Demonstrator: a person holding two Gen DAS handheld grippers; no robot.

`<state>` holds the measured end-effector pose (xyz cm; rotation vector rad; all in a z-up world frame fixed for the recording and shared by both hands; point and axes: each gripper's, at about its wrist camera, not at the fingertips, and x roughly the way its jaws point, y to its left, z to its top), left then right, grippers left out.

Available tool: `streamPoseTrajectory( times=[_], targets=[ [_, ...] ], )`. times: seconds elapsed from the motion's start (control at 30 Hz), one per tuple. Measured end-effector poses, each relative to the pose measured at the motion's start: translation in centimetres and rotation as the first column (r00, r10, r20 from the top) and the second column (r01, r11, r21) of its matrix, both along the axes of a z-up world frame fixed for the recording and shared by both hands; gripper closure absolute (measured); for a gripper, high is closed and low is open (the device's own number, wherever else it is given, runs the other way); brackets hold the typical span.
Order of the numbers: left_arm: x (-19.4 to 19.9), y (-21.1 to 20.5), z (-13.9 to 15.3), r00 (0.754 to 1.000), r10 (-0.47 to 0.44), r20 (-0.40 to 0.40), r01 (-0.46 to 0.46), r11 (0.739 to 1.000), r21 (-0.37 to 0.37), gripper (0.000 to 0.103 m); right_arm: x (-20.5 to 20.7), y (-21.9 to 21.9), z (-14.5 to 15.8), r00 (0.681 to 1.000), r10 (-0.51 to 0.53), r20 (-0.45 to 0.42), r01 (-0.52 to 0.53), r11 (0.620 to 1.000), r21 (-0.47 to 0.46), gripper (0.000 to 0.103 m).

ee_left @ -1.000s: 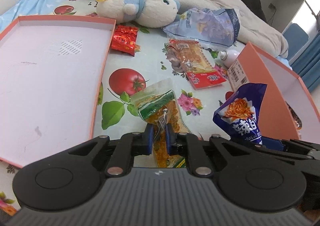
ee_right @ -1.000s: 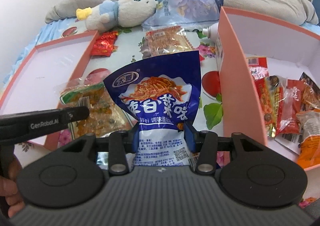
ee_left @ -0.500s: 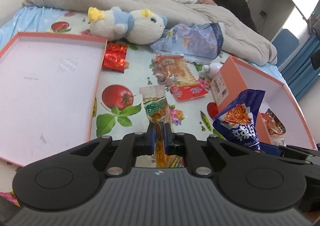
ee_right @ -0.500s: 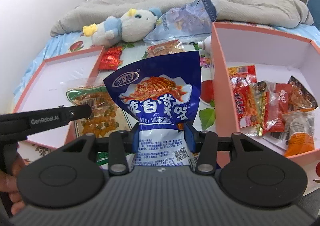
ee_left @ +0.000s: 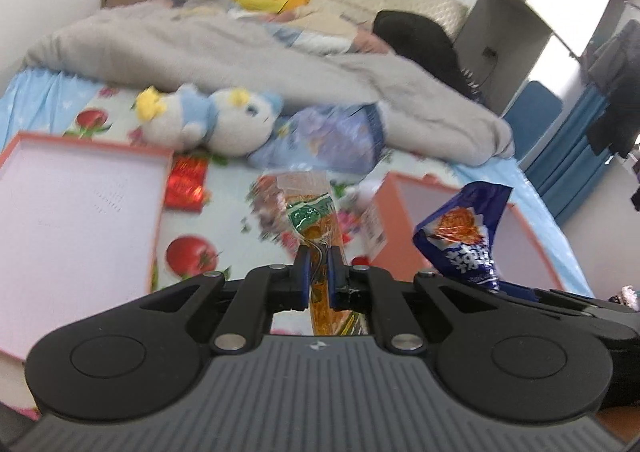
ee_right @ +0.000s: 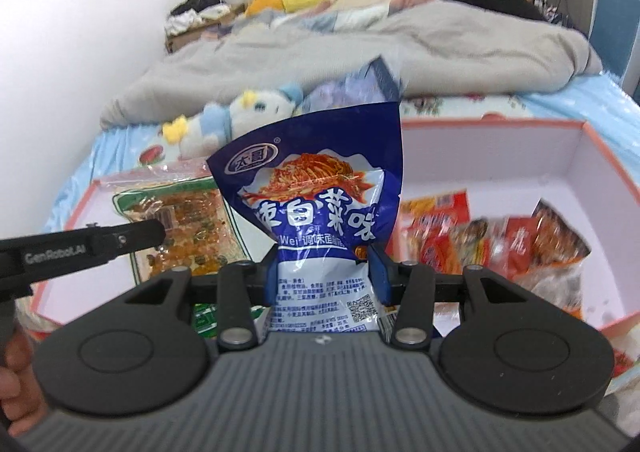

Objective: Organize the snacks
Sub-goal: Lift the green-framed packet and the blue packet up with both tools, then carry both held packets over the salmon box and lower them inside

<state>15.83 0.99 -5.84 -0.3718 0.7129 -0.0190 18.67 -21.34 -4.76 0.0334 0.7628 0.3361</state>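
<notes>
My left gripper [ee_left: 319, 258] is shut on a clear packet of orange snack with a green band [ee_left: 316, 220], held edge-on above the bed. In the right wrist view the same clear packet [ee_right: 180, 212] hangs flat beside the left gripper's black finger [ee_right: 128, 238]. My right gripper [ee_right: 326, 266] is shut on a blue pickled-cabbage packet [ee_right: 320, 188], which stands upright between the blue pads; the blue packet [ee_left: 466, 232] also shows at the right of the left wrist view. A pink box [ee_right: 568, 156] to the right holds several red and orange snack packets [ee_right: 492, 240].
An open pink lid [ee_left: 60, 212] lies at the left. On the fruit-print sheet lie a red packet [ee_left: 188, 182], a stuffed toy [ee_left: 212, 120], a pale blue bag [ee_left: 332, 140] and a white bottle [ee_left: 362, 190]. A grey blanket [ee_left: 240, 52] covers the far bed. A person's hand [ee_right: 16, 380] shows lower left.
Both grippers have risen with their packets, so the bed and boxes look farther below. The clear packet left the sheet and now hangs in the left gripper.
</notes>
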Motion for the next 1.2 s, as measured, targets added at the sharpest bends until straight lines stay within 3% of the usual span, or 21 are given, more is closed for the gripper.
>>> streamPoseTrajectory(
  times=[0.43,0.63,0.87,1.2],
  targets=[
    [2.6,-5.2,8.1,0.985,-0.057,0.162,0.063,0.997,-0.035,0.093,2.5,-4.8,6.3,0.991,-0.039,0.127,0.036,0.999,0.026,0.055],
    [5.1,-8.8,9.7,0.973,-0.099,0.207,0.109,0.994,-0.033,0.093,3.7,-7.6,7.7,0.983,-0.07,0.172,0.068,0.997,0.02,0.055],
    [9.2,-12.7,7.0,0.98,-0.14,0.138,0.148,0.988,-0.049,0.093,5.7,-12.0,5.9,0.984,-0.122,0.133,0.12,0.993,0.023,0.055],
    [15.4,-19.7,-0.3,0.969,-0.243,-0.045,0.24,0.969,-0.056,0.093,8.9,-17.6,-0.8,0.979,-0.199,-0.036,0.198,0.98,-0.016,0.055]
  ],
)
